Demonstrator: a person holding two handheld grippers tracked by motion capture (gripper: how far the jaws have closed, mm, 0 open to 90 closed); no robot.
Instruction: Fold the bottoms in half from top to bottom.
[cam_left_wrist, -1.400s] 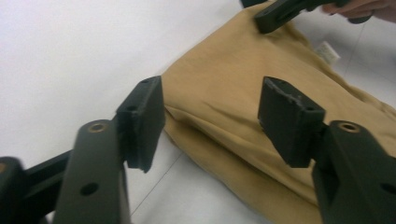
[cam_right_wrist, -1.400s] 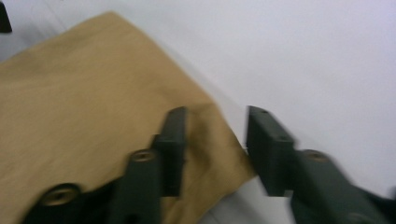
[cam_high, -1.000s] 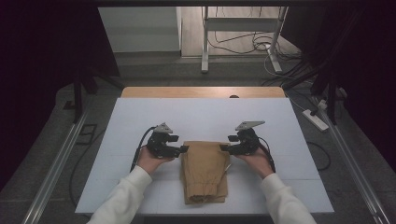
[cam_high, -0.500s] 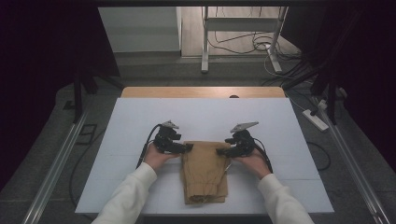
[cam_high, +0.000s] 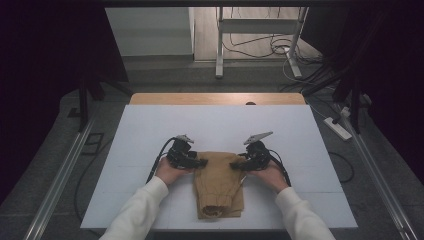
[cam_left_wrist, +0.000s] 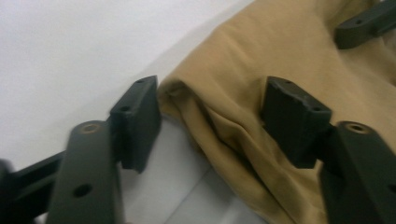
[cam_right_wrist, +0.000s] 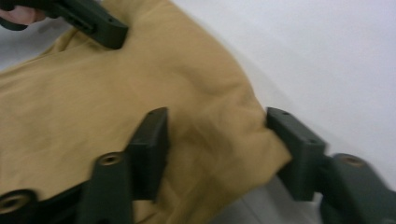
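Two grippers sit at the far corners of a folded tan garment (cam_high: 218, 184), probably trousers or shorts, lying on the white table (cam_high: 150, 130) near the person's edge. Left gripper (cam_high: 200, 162) straddles the far left corner: in its own view one pad stands on bare table beside the fabric edge, the other over the cloth, gap visible on both sides. Right gripper (cam_high: 236, 164) mirrors this at the far right corner (cam_right_wrist: 266, 140), fabric bunched between the pads but not yet pinched. Both sets of jaws have just been closing, cloth between them, neither clamped.

Judgement: the step is taking both corners for a fold or lift. Do it well by sinking the lower pads under all layers, closing both together, and checking the grip before raising. Risk: catching the top layer alone, so the fold splays.
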